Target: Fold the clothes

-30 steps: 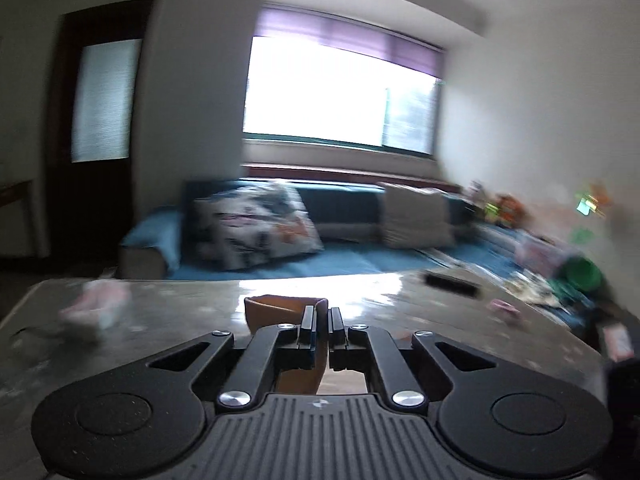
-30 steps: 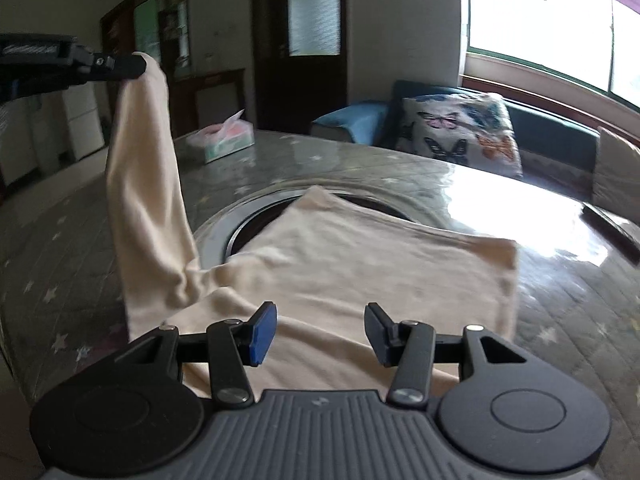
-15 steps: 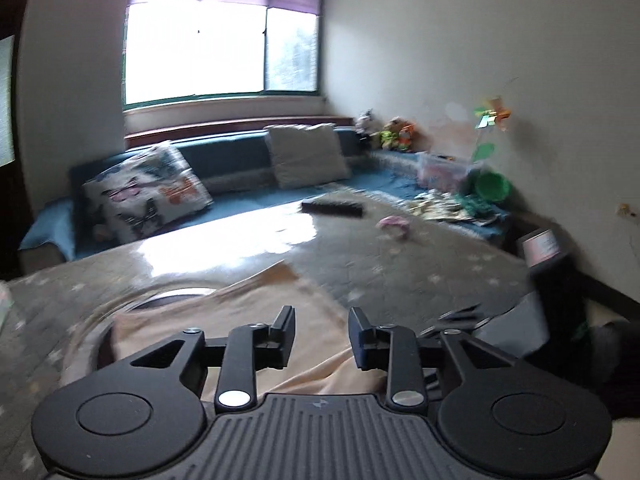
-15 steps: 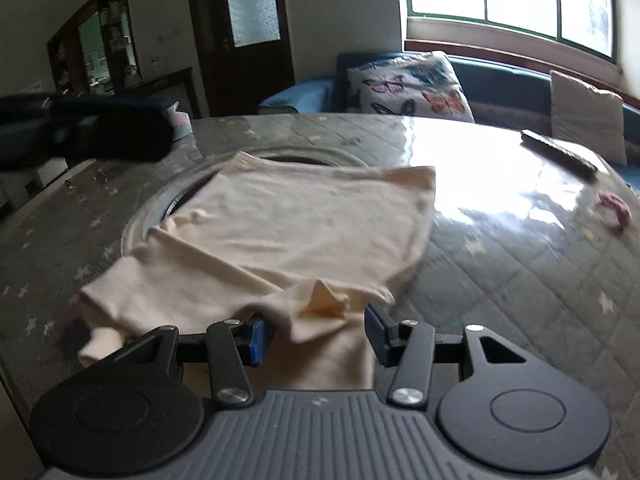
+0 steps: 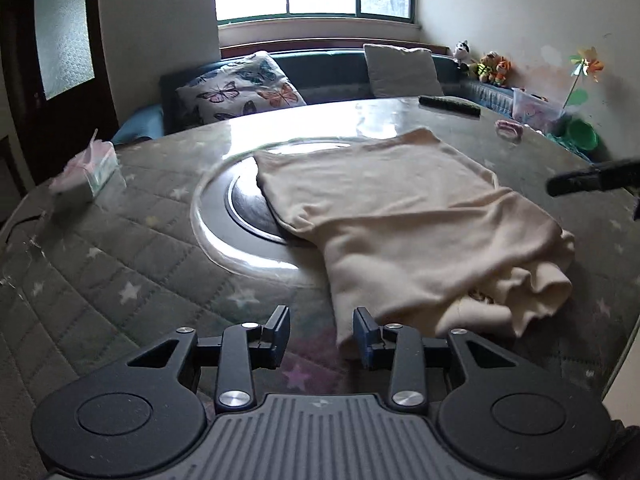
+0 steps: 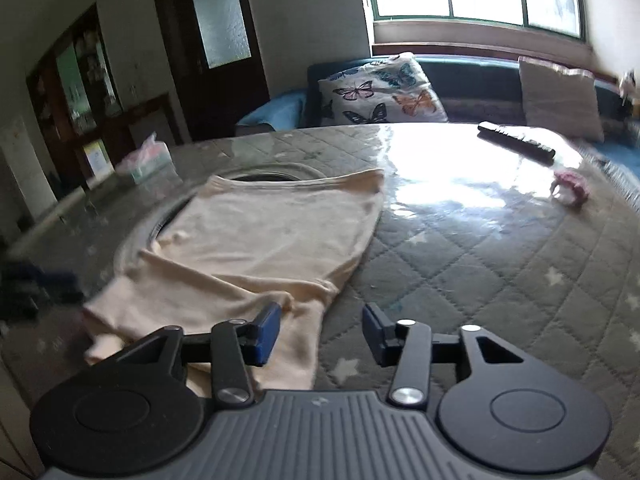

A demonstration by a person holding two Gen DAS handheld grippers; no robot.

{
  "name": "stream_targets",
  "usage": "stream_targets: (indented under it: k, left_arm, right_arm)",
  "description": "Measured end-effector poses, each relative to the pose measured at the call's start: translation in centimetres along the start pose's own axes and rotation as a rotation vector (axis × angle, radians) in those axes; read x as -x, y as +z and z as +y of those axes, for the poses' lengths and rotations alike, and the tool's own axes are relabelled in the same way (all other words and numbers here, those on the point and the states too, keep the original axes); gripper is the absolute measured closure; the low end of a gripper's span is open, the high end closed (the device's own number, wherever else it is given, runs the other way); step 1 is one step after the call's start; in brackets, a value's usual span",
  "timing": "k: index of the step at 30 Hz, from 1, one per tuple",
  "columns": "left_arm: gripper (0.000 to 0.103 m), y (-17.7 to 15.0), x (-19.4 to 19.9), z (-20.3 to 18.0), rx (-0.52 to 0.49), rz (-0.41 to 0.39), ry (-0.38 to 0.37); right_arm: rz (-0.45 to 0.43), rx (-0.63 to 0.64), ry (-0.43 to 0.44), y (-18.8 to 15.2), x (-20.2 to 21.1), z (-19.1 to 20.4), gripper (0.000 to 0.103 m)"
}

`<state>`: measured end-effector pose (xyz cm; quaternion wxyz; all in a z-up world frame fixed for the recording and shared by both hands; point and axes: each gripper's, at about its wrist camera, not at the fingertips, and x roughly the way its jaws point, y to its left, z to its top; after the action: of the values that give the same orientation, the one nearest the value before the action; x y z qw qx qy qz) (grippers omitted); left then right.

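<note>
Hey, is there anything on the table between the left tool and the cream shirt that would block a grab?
Nothing visible. The left tool is open just short of the cream shirt, whose near hem lies by its right finger; only bare table cover between them.

Left gripper: matte black body with a ribbed grey central plate, two round side discs, triangular cut-outs in the linkage arms, silver pivot screws, and dark blue pads. Right gripper: identical construction, brighter blue pads.
</note>
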<state>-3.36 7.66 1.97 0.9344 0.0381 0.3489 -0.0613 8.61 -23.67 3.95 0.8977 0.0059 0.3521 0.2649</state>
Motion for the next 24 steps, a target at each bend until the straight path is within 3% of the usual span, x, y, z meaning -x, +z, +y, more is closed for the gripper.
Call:
stream_targets:
  k: [5,11,14,16,17,24]
  left_arm:
    - [0.067,-0.3,-0.8,-0.3,-0.011,-0.006,-0.01]
    - [0.067,-0.9,-0.4,-0.2,-0.012,-0.017,-0.028]
    - [0.076,-1.1,-0.5,-0.2,-0.012,-0.019,-0.04]
    - [0.093,-1.1,-0.8,-0.3,-0.01,-0.016,-0.058]
    - [0.097,-1.2,-0.9,-0.4,-0.012,-0.02,-0.057]
    - [0.1,-1.2,1.1,-0.3,0.019,-0.081,-0.019]
  right_arm:
    - [0.041,0.032,0.029,0.1,-2.7,1.7,0.07]
    - [0.068,0.1,0.003,-0.5,-4.1,3.3,0.089]
    - [0.06,0.111,-0.019,-0.5,-3.9,3.5,0.098]
    - [0.047,0.109,-0.024,-0.2,-3.6,3.4,0.1]
    - [0.04,0.115,-0.026,-0.1,-3.5,3.5,0.101]
    - [-0.062,0.143,-0.055,1.7,-1.9,4.1,0.101]
